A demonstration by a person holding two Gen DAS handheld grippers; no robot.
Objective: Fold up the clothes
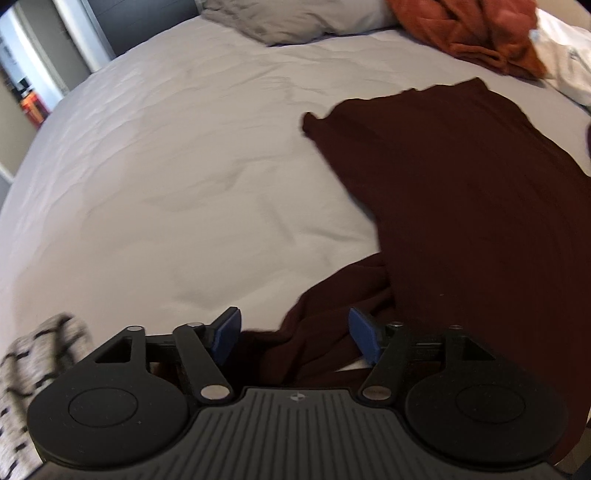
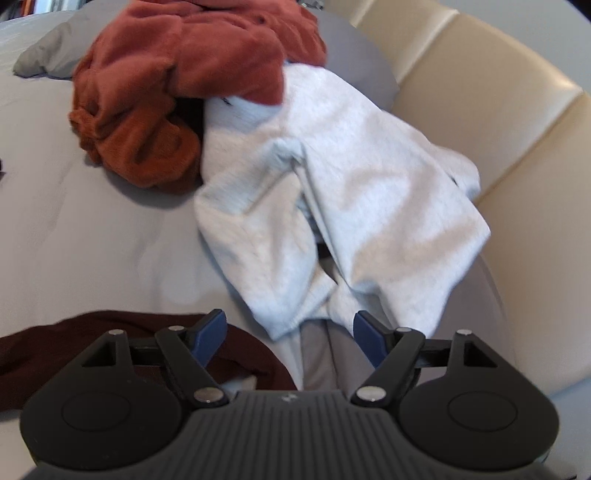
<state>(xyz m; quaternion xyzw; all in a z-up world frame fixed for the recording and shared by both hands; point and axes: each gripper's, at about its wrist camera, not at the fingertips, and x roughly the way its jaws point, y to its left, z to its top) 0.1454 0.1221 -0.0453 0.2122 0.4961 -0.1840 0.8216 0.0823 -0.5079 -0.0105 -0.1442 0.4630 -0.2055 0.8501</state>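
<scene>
- I am looking at a dark maroon garment [image 1: 461, 192] of thin, smooth knit, lying spread flat over the right half of the bed, its near end bunching into soft folds.
- My left gripper [image 1: 295, 338] is standing wide, blue pads apart, with the bunched maroon cloth lying below and between them; the pads are not pressing on it.
- My right gripper [image 2: 290, 338] is also standing wide and holding nothing; the maroon hem is lying under its left finger.
- Ahead of the right gripper a pale grey fleece garment [image 2: 332, 206] is sprawling in thick rumpled folds, touching a rust-orange plush garment [image 2: 177, 96] heaped behind it.
- A grey bedsheet [image 1: 166, 184], faintly wrinkled, is covering the bed; a grey pillow [image 1: 295, 18] is sitting at the far end.
- A cream padded headboard [image 2: 491, 110] with stitched panels is running along the bed's right side.
- A speckled grey-and-black knit [image 1: 40, 362] is showing blurred at the lower left of the left view.
</scene>
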